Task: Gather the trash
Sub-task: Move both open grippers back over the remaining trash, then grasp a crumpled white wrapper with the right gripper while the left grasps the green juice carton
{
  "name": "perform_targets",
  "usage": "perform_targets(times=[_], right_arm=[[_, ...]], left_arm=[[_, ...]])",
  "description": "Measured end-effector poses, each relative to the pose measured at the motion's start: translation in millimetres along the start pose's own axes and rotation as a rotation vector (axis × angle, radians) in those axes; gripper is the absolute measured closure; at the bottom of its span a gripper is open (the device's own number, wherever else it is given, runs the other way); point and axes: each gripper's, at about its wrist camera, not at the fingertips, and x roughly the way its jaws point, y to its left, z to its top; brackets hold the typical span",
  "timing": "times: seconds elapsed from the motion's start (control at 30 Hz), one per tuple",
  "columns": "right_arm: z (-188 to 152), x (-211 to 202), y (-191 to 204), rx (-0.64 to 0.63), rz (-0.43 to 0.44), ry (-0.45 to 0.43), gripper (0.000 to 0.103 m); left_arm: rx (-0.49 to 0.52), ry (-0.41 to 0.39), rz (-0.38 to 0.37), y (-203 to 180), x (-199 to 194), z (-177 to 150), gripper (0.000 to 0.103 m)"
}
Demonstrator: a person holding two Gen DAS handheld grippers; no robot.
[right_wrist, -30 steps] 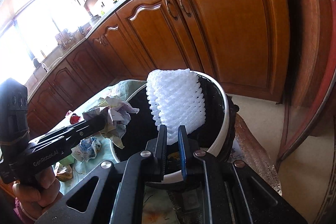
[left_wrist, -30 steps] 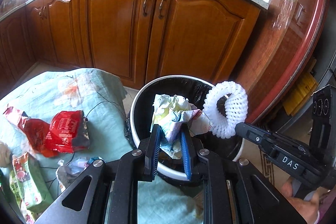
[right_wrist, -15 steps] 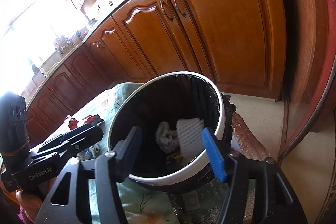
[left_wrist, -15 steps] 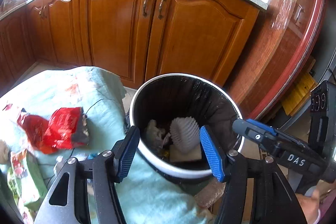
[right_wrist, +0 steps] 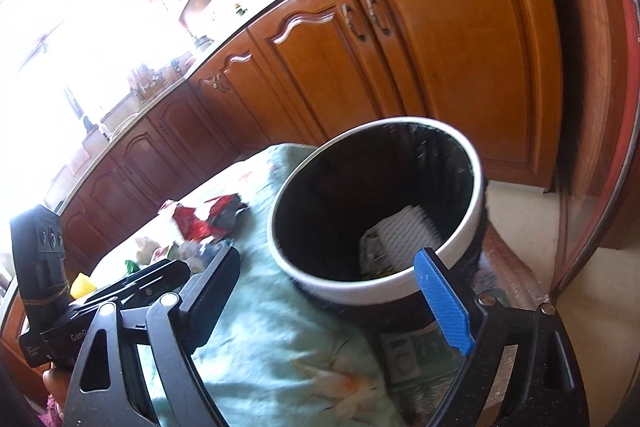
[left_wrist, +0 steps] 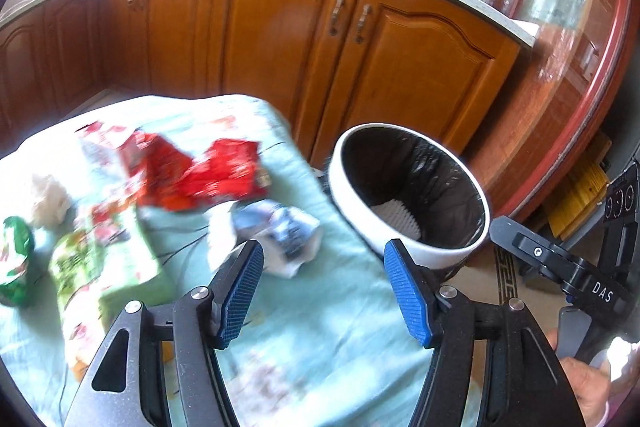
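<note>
The left gripper (left_wrist: 322, 291) and right gripper (right_wrist: 332, 291), a second ago clamping crumpled paper and white foam netting (right_wrist: 408, 231), have just been opening and gape empty; the netting lies inside the white-rimmed black-lined bin (left_wrist: 348, 163). Both tilt downward over the pale-green cloth (left_wrist: 352, 291).

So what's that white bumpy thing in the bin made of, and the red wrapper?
The white bumpy thing looks like soft foam netting: matte, with an open mesh. The red wrapper looks like thin plastic film: shiny and crinkled. The bin seems to be glossy white plastic with a black liner.
</note>
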Motion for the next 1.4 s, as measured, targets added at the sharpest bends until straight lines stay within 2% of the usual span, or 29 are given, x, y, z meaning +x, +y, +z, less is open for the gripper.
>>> perform_targets(times=[0.27,0.57,0.73,0.9,1.13,1.4], right_arm=[[-17.6,6.6,31.2,-0.030,0.043,0.035,0.013],[-31.9,18.5,63.1,-0.079,0.077,0.076,0.013],[-36.4,26.0,74.0,-0.099,0.086,0.091,0.013],[-35.6,37.1,83.1,-0.118,0.100,0.107,0.013],[-25.5,60.7,89.3,-0.123,0.132,0.132,0.014],[-14.8,96.4,86.1,-0.113,0.134,0.182,0.037]], left_arm=[[-0.077,-0.020,0.035,31.5,-43.0,-20.8,0.041],[-0.149,-0.040,0.089,68.7,-74.2,-33.1,0.040],[-0.180,-0.037,0.107,82.4,-78.6,-31.2,0.035],[-0.201,-0.022,0.121,91.9,-77.1,-27.8,0.034],[-0.189,-0.008,0.149,93.8,-64.0,-15.4,0.031],[-0.179,0.056,0.189,96.7,-28.3,2.5,0.027]])
